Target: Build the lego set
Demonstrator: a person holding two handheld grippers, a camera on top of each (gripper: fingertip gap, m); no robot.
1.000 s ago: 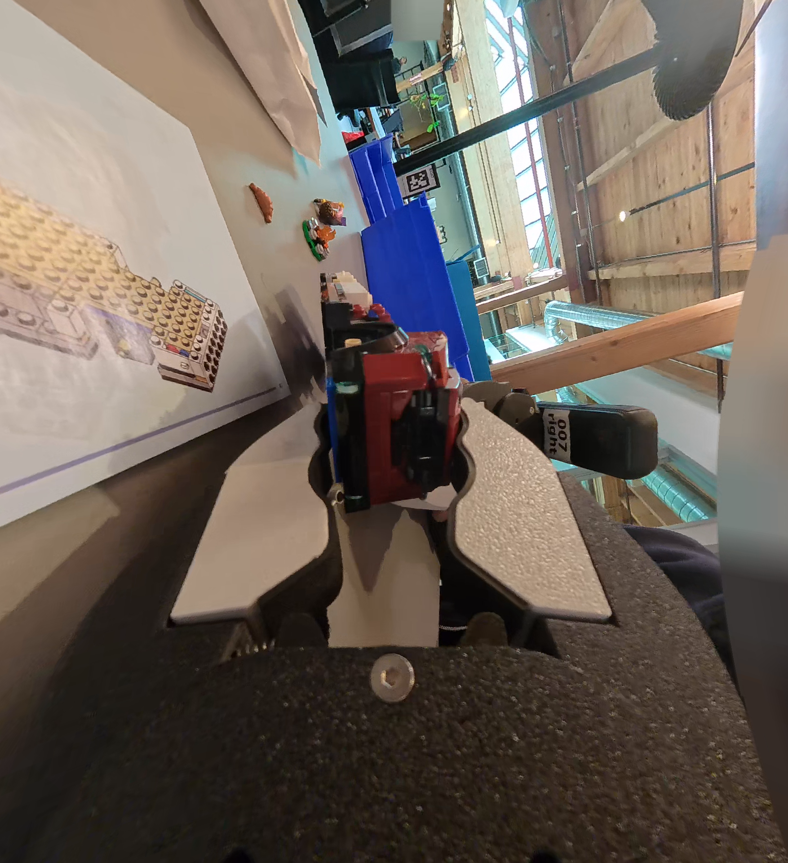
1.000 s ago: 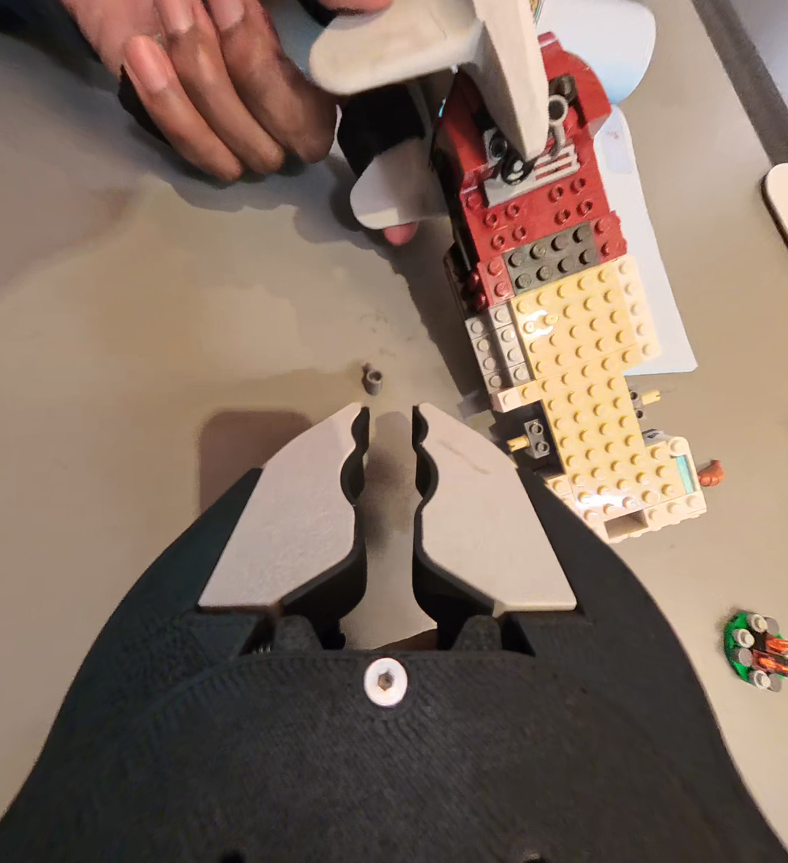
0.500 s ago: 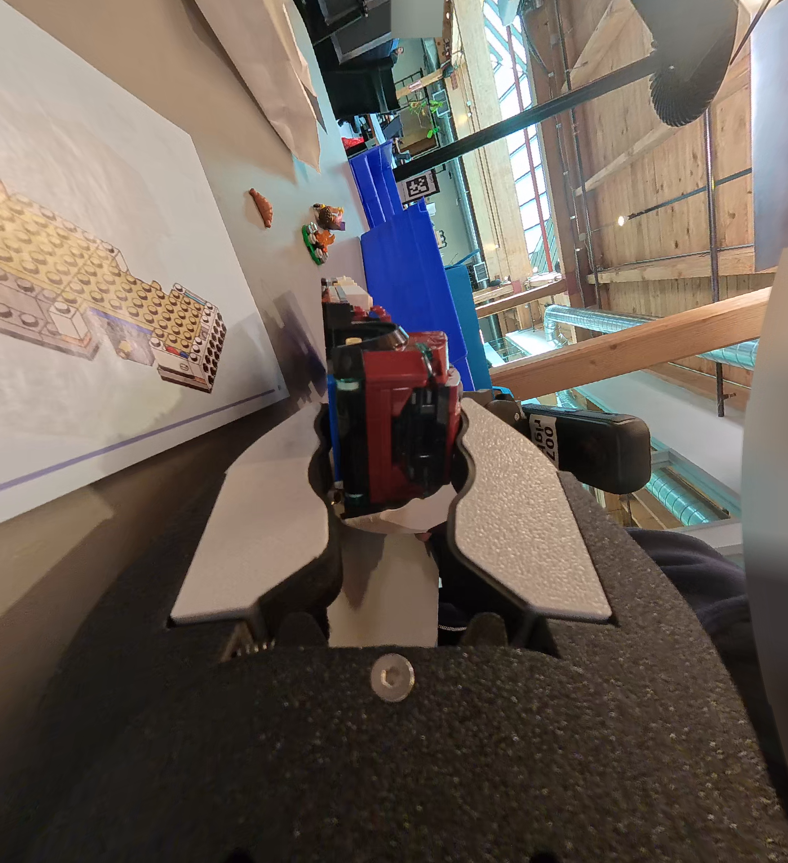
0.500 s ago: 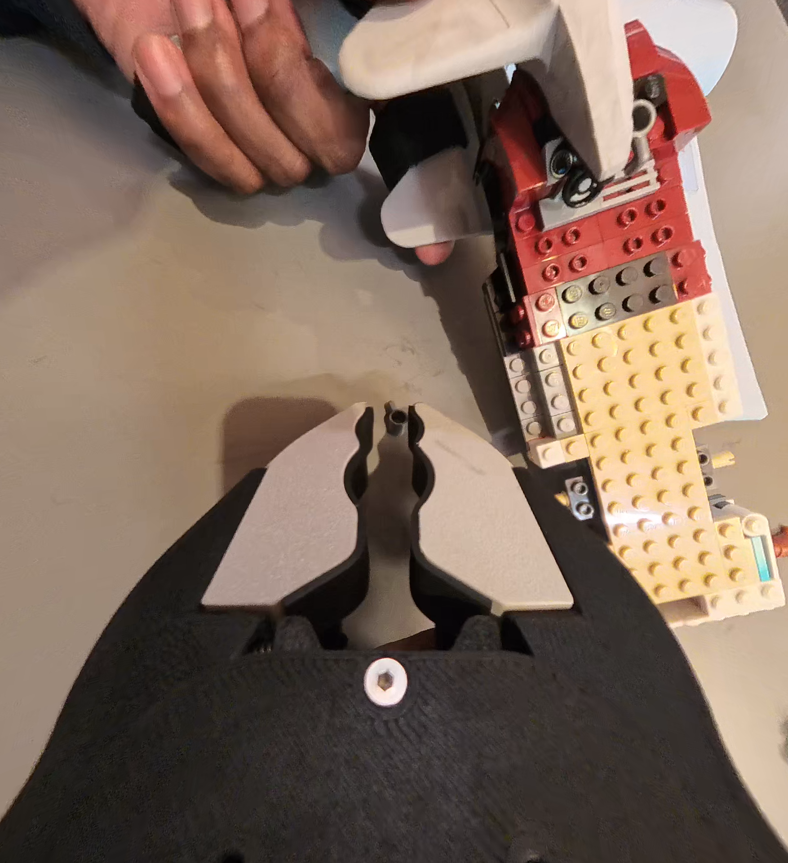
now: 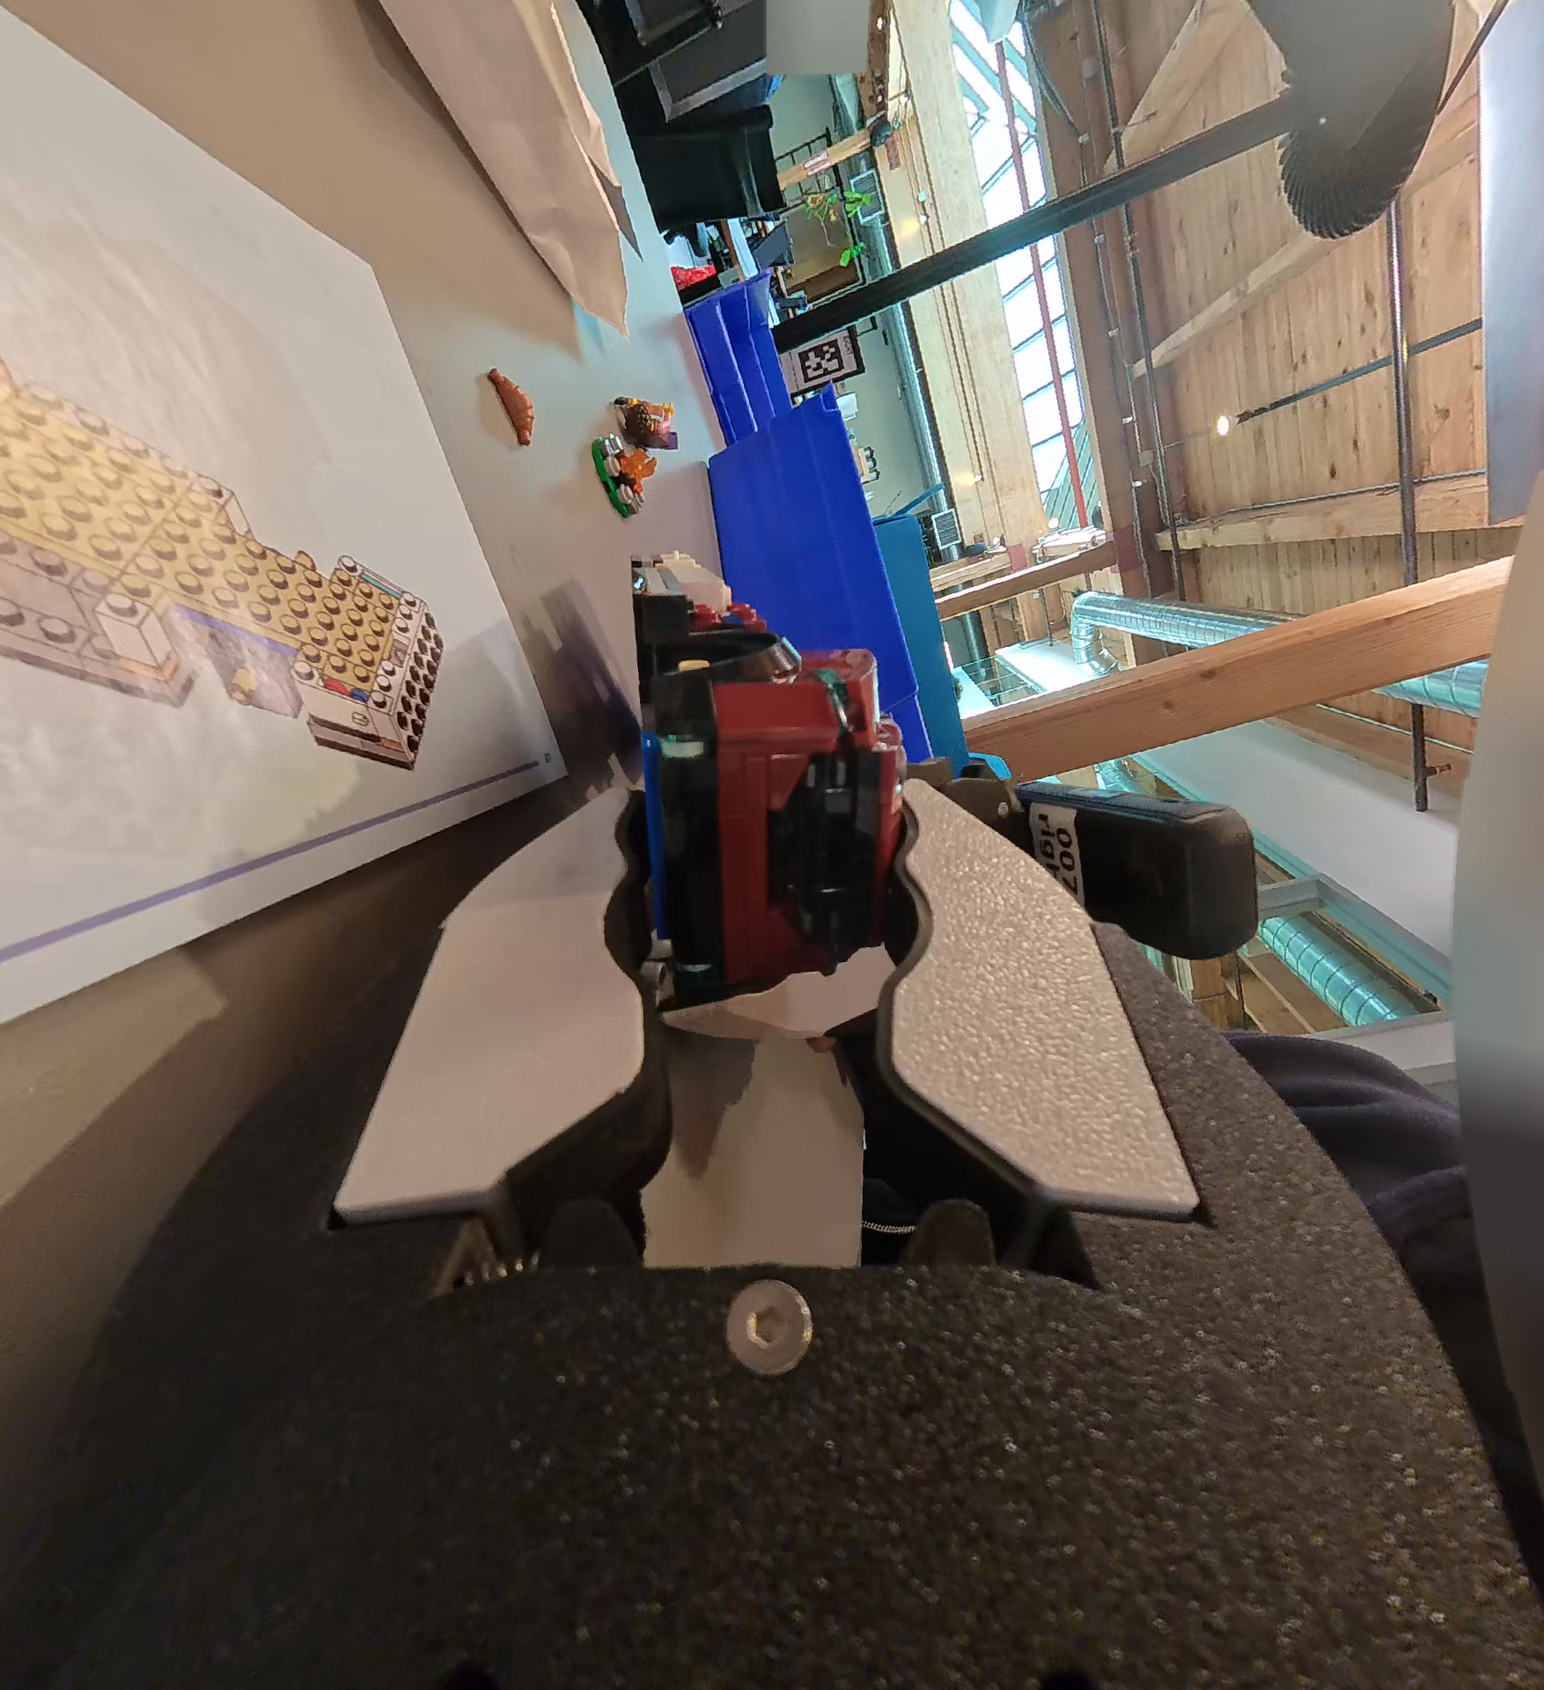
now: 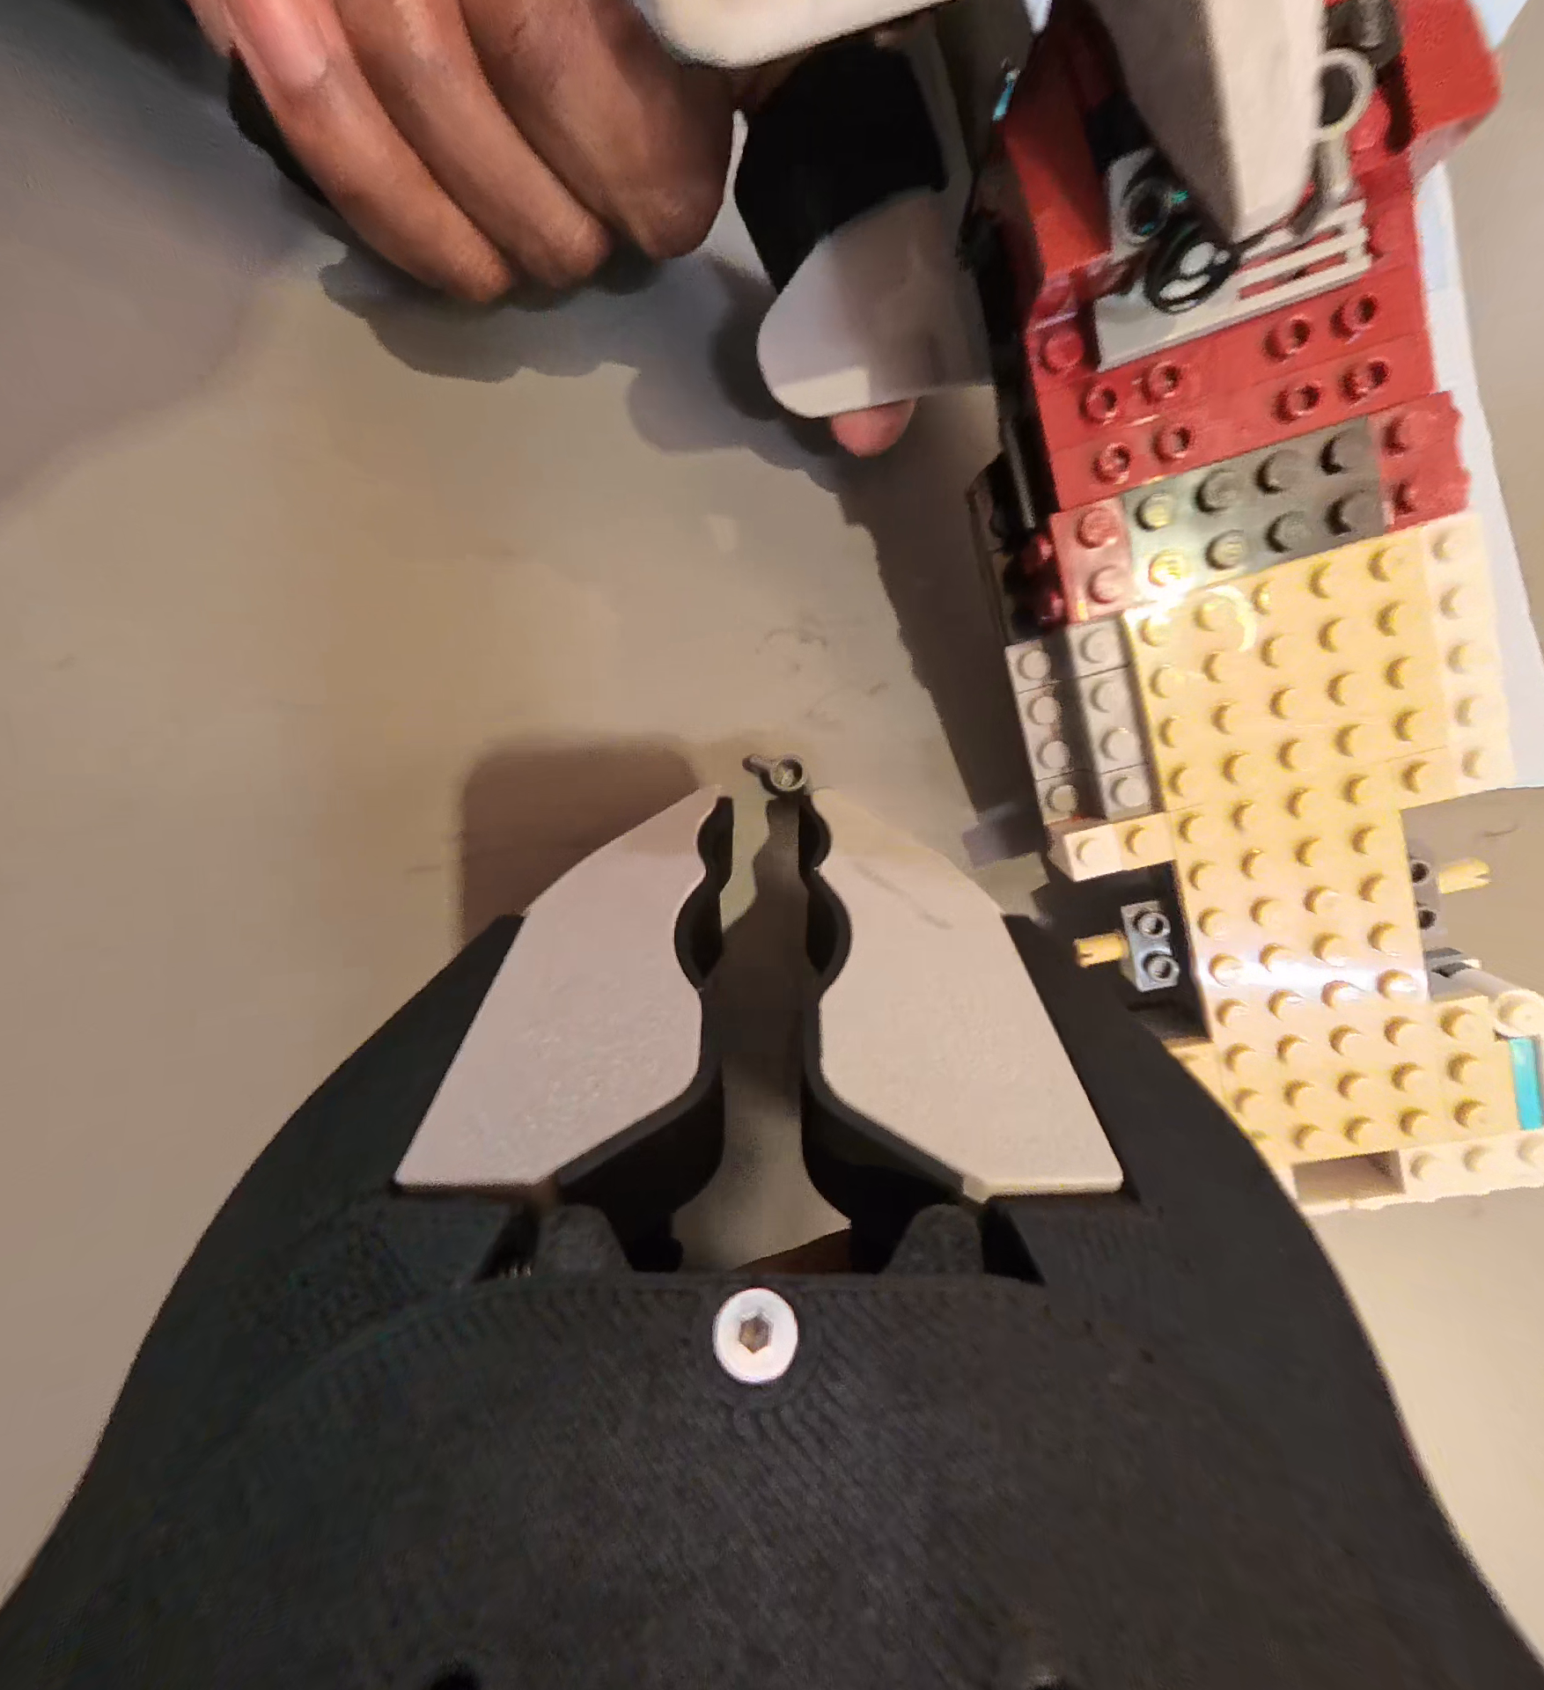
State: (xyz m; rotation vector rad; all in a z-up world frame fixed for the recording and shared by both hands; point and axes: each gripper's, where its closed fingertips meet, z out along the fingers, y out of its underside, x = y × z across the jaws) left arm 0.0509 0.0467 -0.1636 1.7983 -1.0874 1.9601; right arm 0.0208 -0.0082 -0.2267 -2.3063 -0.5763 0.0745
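right gripper (image 6: 764, 805) has closed in on the peg (image 6: 782, 775). a second ago that small grey bit lay clear ahead of the tips, and now it lies on the table (image 6: 201, 640) right at them, just off the right-hand fingertip (image 6: 841, 809). jaws narrowed a touch, only a slim gap left, and nothing is caught between the pads: the peg sits just past the tips, not in the gap, so this tool has hold of nothing. whether the fingertip actually touches the peg, can't tell.

left gripper (image 5: 764, 814) hasn't budged. it's spread wide and clamped on the dark-red end of the model (image 5: 750, 732), a pad pressed on each side, the tool tipped on its side with the instruction sheet (image 5: 156, 457) off to its left and blue bins (image 5: 805, 549) ahead.

from the right gripper, the model's tan deck runs ahead and to the right, and a hand (image 6: 476, 137) rests ahead-left.
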